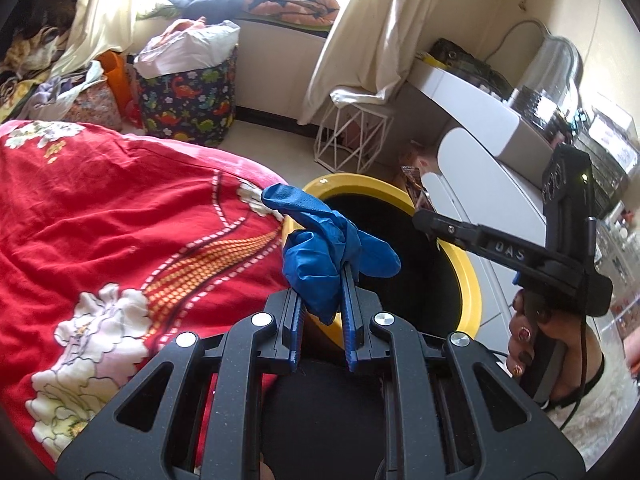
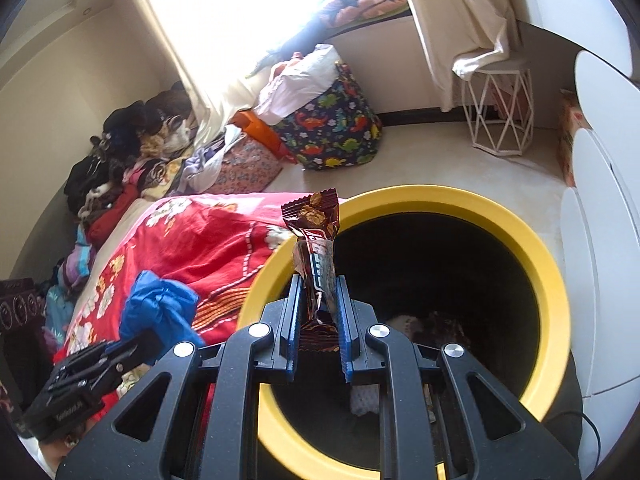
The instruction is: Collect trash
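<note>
A bin with a yellow rim (image 1: 468,280) (image 2: 540,264) and a dark inside stands on the floor beside the bed. My left gripper (image 1: 323,276) is shut on a crumpled blue glove (image 1: 320,248) and holds it at the bin's left rim. The glove also shows in the right wrist view (image 2: 160,312). My right gripper (image 2: 318,280) is shut on a brown snack wrapper (image 2: 316,240) and holds it upright over the bin's near-left rim. The right gripper also shows in the left wrist view (image 1: 424,220), above the bin. Some trash (image 2: 432,328) lies at the bin's bottom.
A bed with a red flowered cover (image 1: 100,220) (image 2: 208,240) lies left of the bin. White drawers (image 1: 480,184) (image 2: 600,280) stand to its right. A dinosaur-print basket (image 1: 188,104) (image 2: 332,128) and a white wire stool (image 1: 352,140) (image 2: 500,116) stand farther off.
</note>
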`<state>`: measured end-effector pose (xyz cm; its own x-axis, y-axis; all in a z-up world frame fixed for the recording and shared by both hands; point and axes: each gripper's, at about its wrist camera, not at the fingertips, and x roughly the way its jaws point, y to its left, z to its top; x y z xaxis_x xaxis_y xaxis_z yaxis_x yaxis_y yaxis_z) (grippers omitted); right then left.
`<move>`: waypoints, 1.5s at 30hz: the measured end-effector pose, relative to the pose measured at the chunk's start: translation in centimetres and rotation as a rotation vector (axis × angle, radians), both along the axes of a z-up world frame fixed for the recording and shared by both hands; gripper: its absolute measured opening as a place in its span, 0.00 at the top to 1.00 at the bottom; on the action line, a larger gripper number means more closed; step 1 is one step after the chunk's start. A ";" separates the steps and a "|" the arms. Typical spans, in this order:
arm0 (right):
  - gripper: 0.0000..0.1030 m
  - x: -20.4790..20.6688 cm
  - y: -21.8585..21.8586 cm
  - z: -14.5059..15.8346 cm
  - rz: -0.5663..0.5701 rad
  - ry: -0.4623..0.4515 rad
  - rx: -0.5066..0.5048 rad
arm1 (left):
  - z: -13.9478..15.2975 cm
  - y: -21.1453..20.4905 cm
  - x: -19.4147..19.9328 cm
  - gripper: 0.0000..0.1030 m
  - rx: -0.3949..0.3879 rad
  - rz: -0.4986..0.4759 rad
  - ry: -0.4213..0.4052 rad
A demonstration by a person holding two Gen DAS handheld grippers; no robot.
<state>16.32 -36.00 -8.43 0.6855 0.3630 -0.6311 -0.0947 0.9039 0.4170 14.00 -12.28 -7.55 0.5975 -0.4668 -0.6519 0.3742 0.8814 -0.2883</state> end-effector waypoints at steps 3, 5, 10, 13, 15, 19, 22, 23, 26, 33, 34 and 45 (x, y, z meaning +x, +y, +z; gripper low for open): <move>0.85 0.1 -1.0 -0.6 -0.022 0.019 0.003 | -0.4 -1.0 0.0 0.89 0.013 -0.019 0.005; 0.85 0.1 -1.6 -0.9 -0.038 0.031 0.010 | -0.7 -1.7 0.0 0.89 0.019 -0.030 0.013; 0.83 0.2 -3.2 -1.9 -0.078 0.062 0.026 | -1.6 -3.6 0.2 0.89 0.037 -0.057 0.034; 0.83 0.1 -4.0 -2.3 -0.097 0.072 0.034 | -2.1 -4.6 0.3 0.89 0.046 -0.073 0.045; 0.83 0.0 -4.6 -2.5 -0.109 0.076 0.043 | -2.3 -5.2 0.5 0.89 0.053 -0.082 0.049; 0.79 -0.2 -5.6 -3.0 -0.129 0.091 0.074 | -3.2 -6.6 1.0 0.88 0.069 -0.100 0.070; 0.64 -0.6 -6.0 -3.1 -0.138 0.093 0.079 | -3.9 -7.4 1.3 0.87 0.083 -0.113 0.084; 0.61 -0.7 -6.2 -3.1 -0.141 0.093 0.080 | -4.0 -7.5 1.4 0.84 0.087 -0.116 0.085; 0.56 -1.1 -6.6 -2.9 -0.151 0.088 0.081 | -4.2 -7.7 1.5 0.70 0.099 -0.111 0.086; 0.33 -2.7 -6.0 -1.1 -0.144 0.008 0.024 | -3.3 -6.2 1.0 0.26 0.104 -0.058 0.056; 0.30 -3.2 -5.7 -0.6 -0.140 -0.015 0.012 | -3.0 -5.8 0.8 0.21 0.103 -0.045 0.044; 0.07 -7.1 -1.8 2.7 -0.079 -0.229 -0.064 | 0.3 -1.1 -1.8 0.10 0.110 0.131 -0.072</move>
